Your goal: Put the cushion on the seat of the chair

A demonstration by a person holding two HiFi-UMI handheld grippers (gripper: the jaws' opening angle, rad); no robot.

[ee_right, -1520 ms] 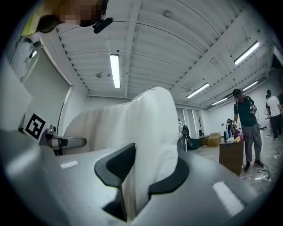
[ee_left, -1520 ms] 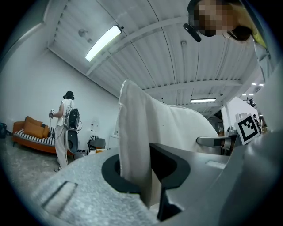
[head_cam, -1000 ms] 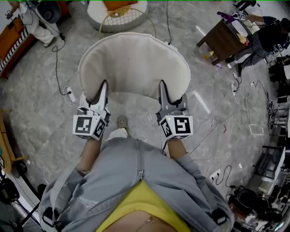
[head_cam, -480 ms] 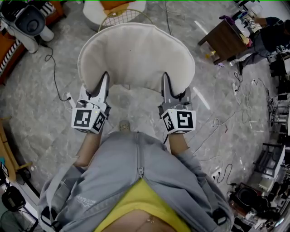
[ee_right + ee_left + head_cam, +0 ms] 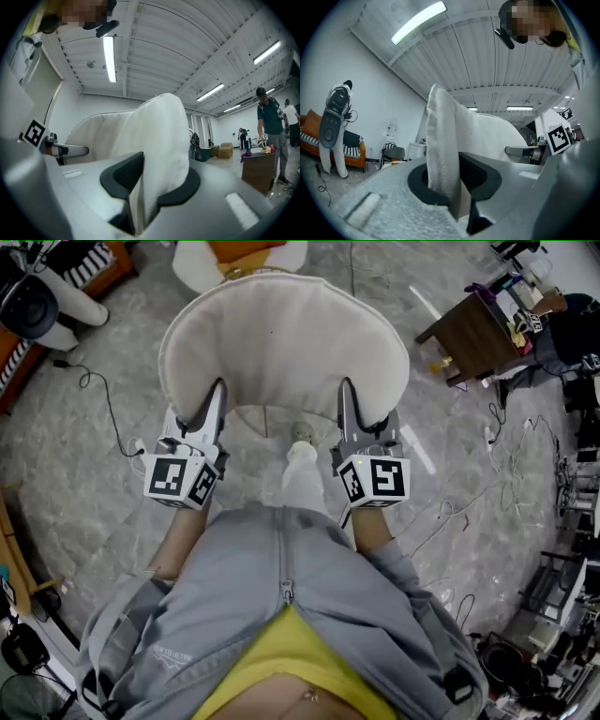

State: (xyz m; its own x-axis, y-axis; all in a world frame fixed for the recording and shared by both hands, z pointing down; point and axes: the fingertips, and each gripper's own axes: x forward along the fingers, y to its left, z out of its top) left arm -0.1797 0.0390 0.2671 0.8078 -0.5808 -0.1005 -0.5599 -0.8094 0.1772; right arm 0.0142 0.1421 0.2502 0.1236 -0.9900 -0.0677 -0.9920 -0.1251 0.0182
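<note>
A wide, rounded white cushion (image 5: pixel 281 343) hangs in front of me, held level by its near edge. My left gripper (image 5: pixel 214 399) is shut on its left lower corner and my right gripper (image 5: pixel 347 395) on its right lower corner. In the left gripper view the cushion (image 5: pixel 445 140) stands pinched between the dark pads of the left gripper (image 5: pixel 450 178). The right gripper view shows the cushion (image 5: pixel 159 140) squeezed in the right gripper (image 5: pixel 150 187) the same way. A round white chair with an orange seat pad (image 5: pixel 239 251) peeks out past the cushion's far edge; most of it is hidden.
A dark wooden table (image 5: pixel 469 334) with small items stands at the right, and a person (image 5: pixel 269 131) is beside it. A white machine (image 5: pixel 37 306) and an orange sofa (image 5: pixel 84 263) sit far left. Cables (image 5: pixel 103 399) trail over the marble floor. Equipment racks (image 5: pixel 562 615) crowd the right edge.
I have walked forward: floor, table and chair slid nearer in the head view. Both grippers stayed shut on the cushion, and my other foot now shows under it.
</note>
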